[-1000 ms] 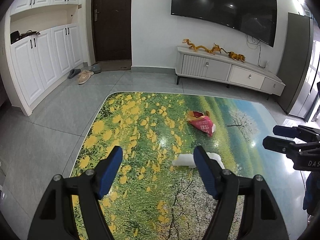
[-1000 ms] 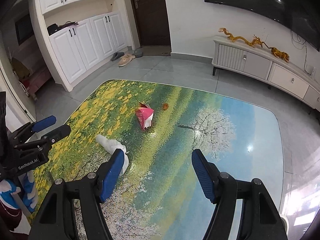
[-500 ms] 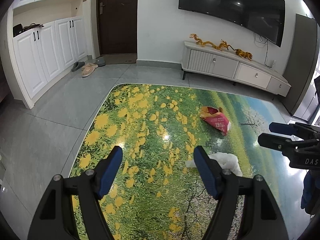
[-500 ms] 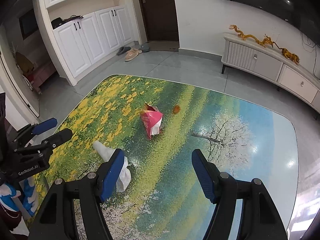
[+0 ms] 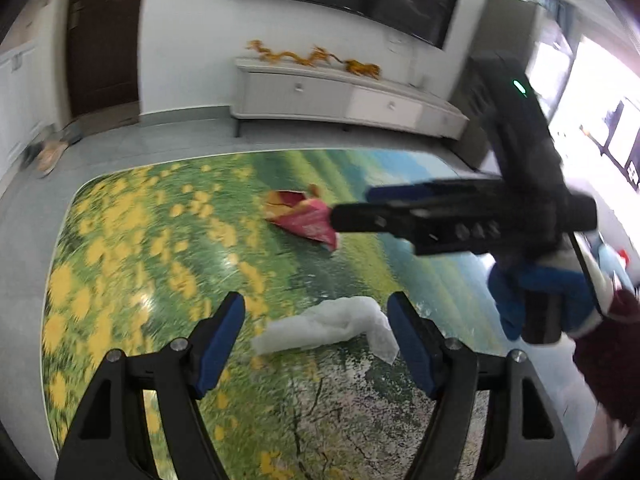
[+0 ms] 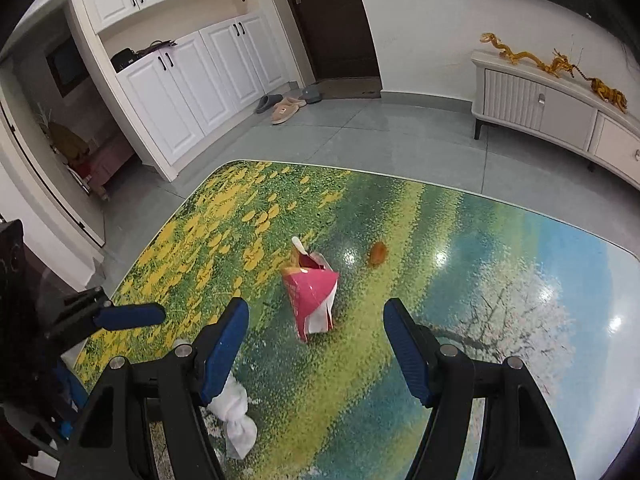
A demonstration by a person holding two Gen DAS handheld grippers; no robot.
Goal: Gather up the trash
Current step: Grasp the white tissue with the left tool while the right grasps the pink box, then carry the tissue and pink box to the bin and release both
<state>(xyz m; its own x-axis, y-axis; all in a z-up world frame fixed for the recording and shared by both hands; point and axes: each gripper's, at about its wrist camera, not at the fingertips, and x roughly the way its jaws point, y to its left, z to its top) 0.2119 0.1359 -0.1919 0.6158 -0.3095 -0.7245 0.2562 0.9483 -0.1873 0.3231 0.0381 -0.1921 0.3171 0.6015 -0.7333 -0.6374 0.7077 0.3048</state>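
A crumpled white tissue (image 5: 332, 324) lies on the meadow-print table (image 5: 120, 240), framed between the fingertips of my open left gripper (image 5: 316, 336); the pads do not touch it. Farther off lies a torn red snack bag (image 5: 304, 220). In the right wrist view the same red bag (image 6: 310, 296) sits just ahead of my open right gripper (image 6: 316, 336), centred between its fingers and untouched. A small orange scrap (image 6: 377, 253) lies beyond the bag. The tissue (image 6: 236, 420) is partly hidden behind the right gripper's left finger. The right gripper (image 5: 360, 204) reaches in from the right in the left wrist view.
A gloved hand (image 5: 552, 300) with a dark red sleeve holds the right gripper. The left gripper (image 6: 120, 316) shows at the left table edge (image 6: 132, 280). Beyond the table are a white TV cabinet (image 6: 540, 108), slippers (image 6: 286, 110) and white cupboards (image 6: 180, 92).
The left gripper swung right and dipped, so the tissue now lies between its fingers. The right gripper moved forward and down toward the red bag, which is now larger and centred.
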